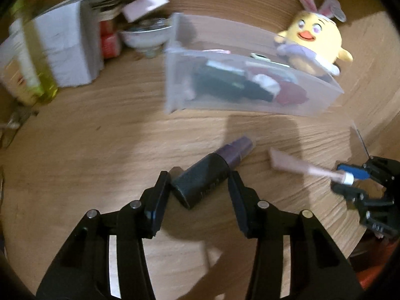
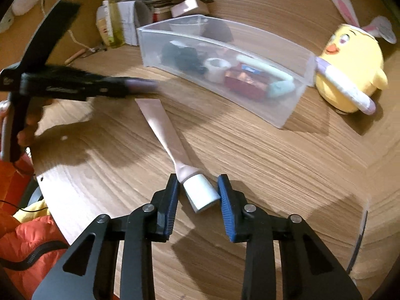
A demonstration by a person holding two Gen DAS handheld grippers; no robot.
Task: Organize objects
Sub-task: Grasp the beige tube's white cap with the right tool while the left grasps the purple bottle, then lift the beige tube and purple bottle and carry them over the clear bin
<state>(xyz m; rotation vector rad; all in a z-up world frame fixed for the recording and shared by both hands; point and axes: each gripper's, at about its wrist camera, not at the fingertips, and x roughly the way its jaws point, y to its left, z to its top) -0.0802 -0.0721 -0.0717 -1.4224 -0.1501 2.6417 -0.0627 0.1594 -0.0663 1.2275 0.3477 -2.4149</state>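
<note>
Left hand-held gripper (image 1: 198, 187) half shut, clamped on dark bottle (image 1: 202, 183), small, hard, slippery; take by fat middle. Right hand-held gripper (image 2: 198, 191) pinching white cap of pink tube (image 2: 172, 140): light, squishy; cap stiff. Both low over tabletop (image 2: 250, 150), near clear bin (image 2: 287, 115).

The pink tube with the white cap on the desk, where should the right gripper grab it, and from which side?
Grip the white cap, coming from above at the tube's near end, as the right gripper is placed now. The pink tube lies flat on the wooden desk and flattens to a thin, floppy tail, while the cap is rigid and round, with free sides for the pads.
</note>
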